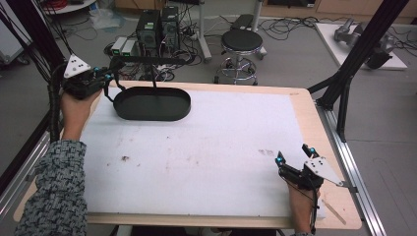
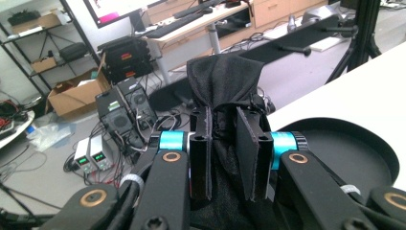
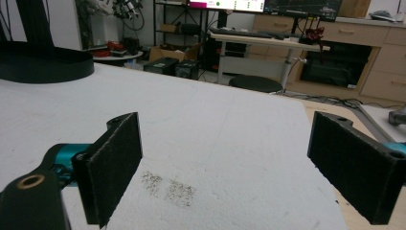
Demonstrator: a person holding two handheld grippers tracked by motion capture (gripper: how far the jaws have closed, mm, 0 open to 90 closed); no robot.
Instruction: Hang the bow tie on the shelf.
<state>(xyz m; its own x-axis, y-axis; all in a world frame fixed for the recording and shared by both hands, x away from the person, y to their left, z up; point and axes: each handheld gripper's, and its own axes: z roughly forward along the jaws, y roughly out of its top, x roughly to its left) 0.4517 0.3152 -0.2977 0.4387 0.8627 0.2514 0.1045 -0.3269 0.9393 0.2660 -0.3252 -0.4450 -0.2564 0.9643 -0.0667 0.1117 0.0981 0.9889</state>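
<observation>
Where cables sprawl, white mat over wooden table.

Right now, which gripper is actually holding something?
The left gripper, up by the black tray: its jaws are shut on black cloth. The right gripper, at the table's near right corner, stands wide open over the white mat.
</observation>
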